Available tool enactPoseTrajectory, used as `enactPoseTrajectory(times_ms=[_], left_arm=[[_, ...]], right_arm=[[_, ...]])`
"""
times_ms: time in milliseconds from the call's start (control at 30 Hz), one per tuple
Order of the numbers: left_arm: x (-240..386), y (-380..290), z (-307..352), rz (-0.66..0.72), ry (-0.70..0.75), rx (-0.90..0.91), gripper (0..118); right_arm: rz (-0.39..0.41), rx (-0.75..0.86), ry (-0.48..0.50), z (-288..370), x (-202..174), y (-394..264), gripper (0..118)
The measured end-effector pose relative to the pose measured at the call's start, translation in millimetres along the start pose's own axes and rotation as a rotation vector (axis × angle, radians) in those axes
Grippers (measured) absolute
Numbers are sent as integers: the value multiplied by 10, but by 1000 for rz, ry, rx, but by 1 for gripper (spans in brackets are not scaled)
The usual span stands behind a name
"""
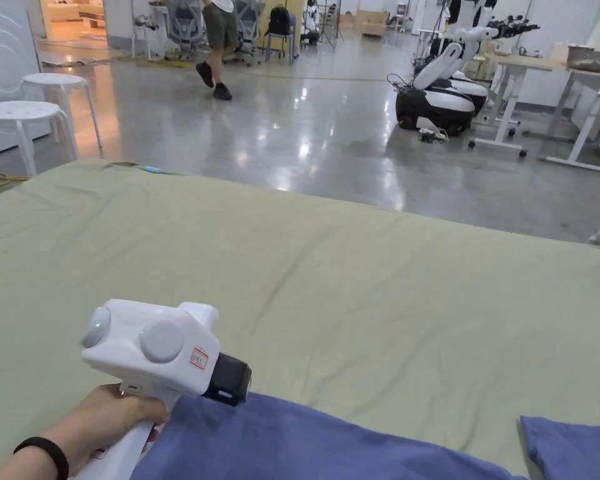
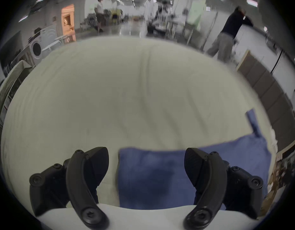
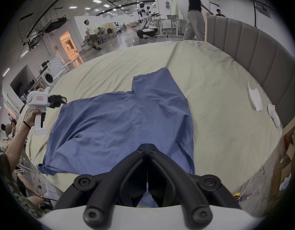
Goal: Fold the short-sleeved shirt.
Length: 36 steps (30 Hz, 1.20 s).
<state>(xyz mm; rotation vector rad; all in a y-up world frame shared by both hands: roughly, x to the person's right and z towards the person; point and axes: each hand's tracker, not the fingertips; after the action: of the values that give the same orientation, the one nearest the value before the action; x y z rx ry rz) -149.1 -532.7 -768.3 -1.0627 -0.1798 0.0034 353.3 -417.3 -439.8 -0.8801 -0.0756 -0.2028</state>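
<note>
A blue short-sleeved shirt (image 3: 126, 117) lies spread and wrinkled on the bed's green sheet (image 3: 218, 100), one sleeve pointing toward the far side. My right gripper (image 3: 147, 146) is shut, its tips pressed together at the shirt's near part, with folds running toward them and blue cloth showing under the jaws. A hand holds my left gripper (image 3: 60, 99) just above the shirt's left edge. The jaws of that left gripper (image 2: 146, 152) stand wide apart with nothing between them, over the shirt's corner (image 2: 160, 175). In the head view the left gripper (image 1: 233, 380) hovers by the shirt (image 1: 305, 444).
A grey padded headboard (image 3: 259, 59) bounds the bed on the right, with white cloth pieces (image 3: 255, 99) beside it. Two white stools (image 1: 24, 112) stand at the left. A white robot (image 1: 442, 94) is parked on the floor, and a person (image 1: 217, 44) walks beyond.
</note>
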Motion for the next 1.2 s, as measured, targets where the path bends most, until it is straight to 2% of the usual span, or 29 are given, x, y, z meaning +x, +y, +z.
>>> enactPoseTrajectory(times_ms=[33, 67, 100, 167, 233, 267, 300, 333, 467, 500, 567, 600, 633, 700, 833, 933, 967, 1000, 1033, 1067, 1100, 1167, 1200], left_arm=[[2, -55, -140, -1, 16, -104, 104], [36, -148, -191, -44, 33, -88, 104], [85, -183, -86, -76, 44, 39, 102], [110, -144, -3, -16, 46, -25, 86], [133, -152, 112, -5, 52, -20, 77], [129, -133, 199, -11, 43, -14, 65], [132, -143, 229, -27, 10, -12, 39], [142, -161, 232, -28, -28, -18, 8], [185, -227, -5, 8, 33, -45, 7], [197, -225, -6, 34, 39, -37, 7], [225, -153, 42, 23, 40, -58, 7], [202, -151, 37, 7, 33, -68, 7], [173, -132, 43, 8, 22, -71, 7], [98, -112, 45, 57, -29, -84, 7], [-49, -109, 38, 167, -100, -94, 6], [-43, -120, 45, 157, -103, -87, 6], [-18, -132, 50, 145, -98, -80, 6], [5, -140, 55, 136, -92, -75, 6], [28, -142, 55, 128, -84, -68, 6], [47, -140, 53, 123, -77, -64, 6], [75, -144, 62, 117, -67, -60, 6], [136, -169, 84, 104, -44, -45, 6], [144, -179, 84, 105, -29, -31, 6]], right_arm=[[5, 4, 8, -22, -16, 14, 2], [3, 3, 15, -49, -7, 42, 3], [-1, -2, 20, -77, -1, 69, 3], [-8, -7, 30, -142, 13, 101, 3], [-10, -10, 41, -218, 32, 157, 3], [-12, -11, 45, -257, 43, 193, 3], [-15, -13, 50, -299, 56, 244, 3], [-15, -9, 56, -336, 80, 316, 3], [-27, 95, 36, -536, 207, 766, 5], [-35, 122, 13, -607, 259, 881, 15], [-49, 95, 20, -820, 376, 1125, 62], [-74, 17, 23, -998, 467, 1271, 77], [-95, -38, 22, -1141, 530, 1358, 79], [-139, -144, -20, -1507, 732, 1509, 79], [-156, -361, -186, -2034, 916, 1562, 79], [-106, -467, -182, -2201, 922, 1470, 78], [-83, -473, -173, -2232, 886, 1407, 77], [-32, -426, -203, -2203, 827, 1405, 74], [-1, -422, -211, -2172, 776, 1419, 58], [14, -421, -199, -2149, 731, 1446, 36], [38, -416, -176, -2126, 670, 1446, 9], [56, -394, -118, -2092, 585, 1455, 5], [18, -394, -74, -2072, 552, 1455, 5]])
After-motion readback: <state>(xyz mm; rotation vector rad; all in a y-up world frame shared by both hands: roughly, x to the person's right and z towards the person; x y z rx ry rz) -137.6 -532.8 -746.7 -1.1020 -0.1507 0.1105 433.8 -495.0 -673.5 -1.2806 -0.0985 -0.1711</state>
